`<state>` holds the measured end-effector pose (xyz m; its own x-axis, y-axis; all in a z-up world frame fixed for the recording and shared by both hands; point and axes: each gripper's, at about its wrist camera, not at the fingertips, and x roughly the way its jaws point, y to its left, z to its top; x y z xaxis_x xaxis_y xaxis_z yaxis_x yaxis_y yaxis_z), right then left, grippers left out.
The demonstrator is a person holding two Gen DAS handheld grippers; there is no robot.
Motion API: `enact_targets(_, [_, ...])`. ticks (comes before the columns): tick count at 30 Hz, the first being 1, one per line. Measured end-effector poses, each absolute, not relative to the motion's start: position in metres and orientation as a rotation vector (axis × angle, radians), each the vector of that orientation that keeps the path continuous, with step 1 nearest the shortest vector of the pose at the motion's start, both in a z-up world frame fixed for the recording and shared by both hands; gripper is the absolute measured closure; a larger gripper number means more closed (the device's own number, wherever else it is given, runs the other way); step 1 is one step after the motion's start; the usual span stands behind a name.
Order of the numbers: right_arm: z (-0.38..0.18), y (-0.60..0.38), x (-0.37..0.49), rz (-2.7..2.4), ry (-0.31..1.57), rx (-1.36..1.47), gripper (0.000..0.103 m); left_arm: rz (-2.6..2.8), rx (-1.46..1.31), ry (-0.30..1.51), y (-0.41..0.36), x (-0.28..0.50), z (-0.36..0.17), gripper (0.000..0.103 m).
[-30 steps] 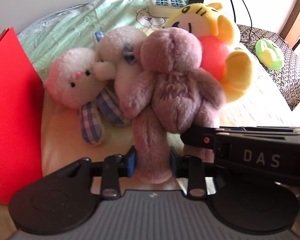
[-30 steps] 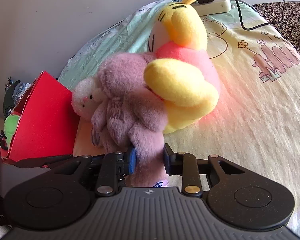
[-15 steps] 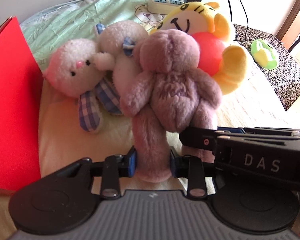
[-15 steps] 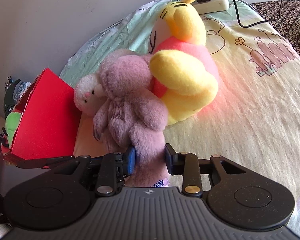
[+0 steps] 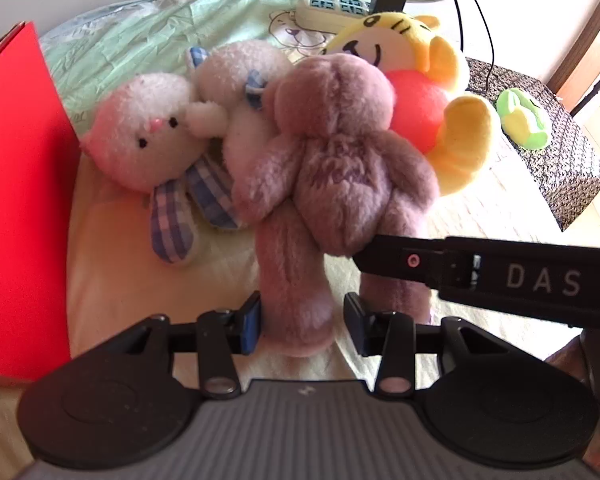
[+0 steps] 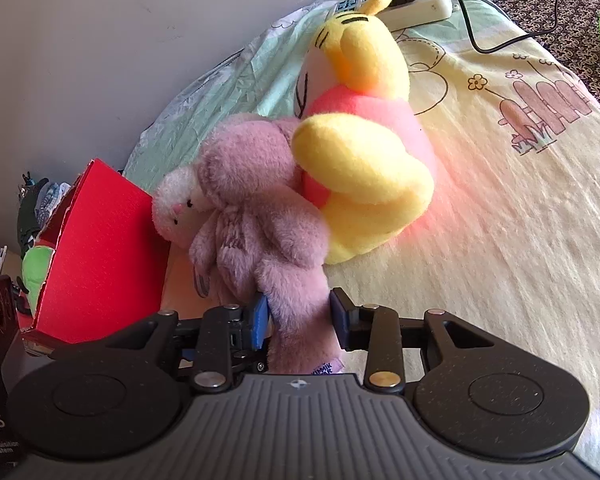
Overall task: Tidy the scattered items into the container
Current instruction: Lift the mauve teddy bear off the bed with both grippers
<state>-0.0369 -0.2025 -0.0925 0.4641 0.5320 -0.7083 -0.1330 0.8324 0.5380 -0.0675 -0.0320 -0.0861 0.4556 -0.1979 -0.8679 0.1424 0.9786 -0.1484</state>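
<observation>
— While each gripper, left gripper and right gripper, clamps a leg of the mauve plush, what's stowed?
— Nothing visible; it lies on the bed beside the red container.

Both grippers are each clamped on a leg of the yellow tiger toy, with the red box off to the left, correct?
Not the tiger. Both wrist views show the left gripper and right gripper each clamped on a leg of the purple plush bear; the yellow tiger toy lies behind it. The red box is off to the left.
</observation>
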Motion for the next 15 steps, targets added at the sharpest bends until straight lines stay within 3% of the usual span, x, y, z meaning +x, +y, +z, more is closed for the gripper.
enact_targets(4, [-0.094,-0.203,-0.036,0.432,1.013,0.448,0.07,-0.203,-0.033,1.078,-0.036,-0.065,-0.087,0.062])
enact_targets(6, [-0.091,-0.202,-0.039,0.442,0.996,0.429,0.072,-0.188,-0.019,1.075,-0.037,-0.066,-0.087,0.071])
enact_targets(15, [-0.079,-0.197,-0.046,0.464,0.919,0.366,0.075,-0.186,-0.016,1.056,-0.036,-0.069,-0.079,0.072])
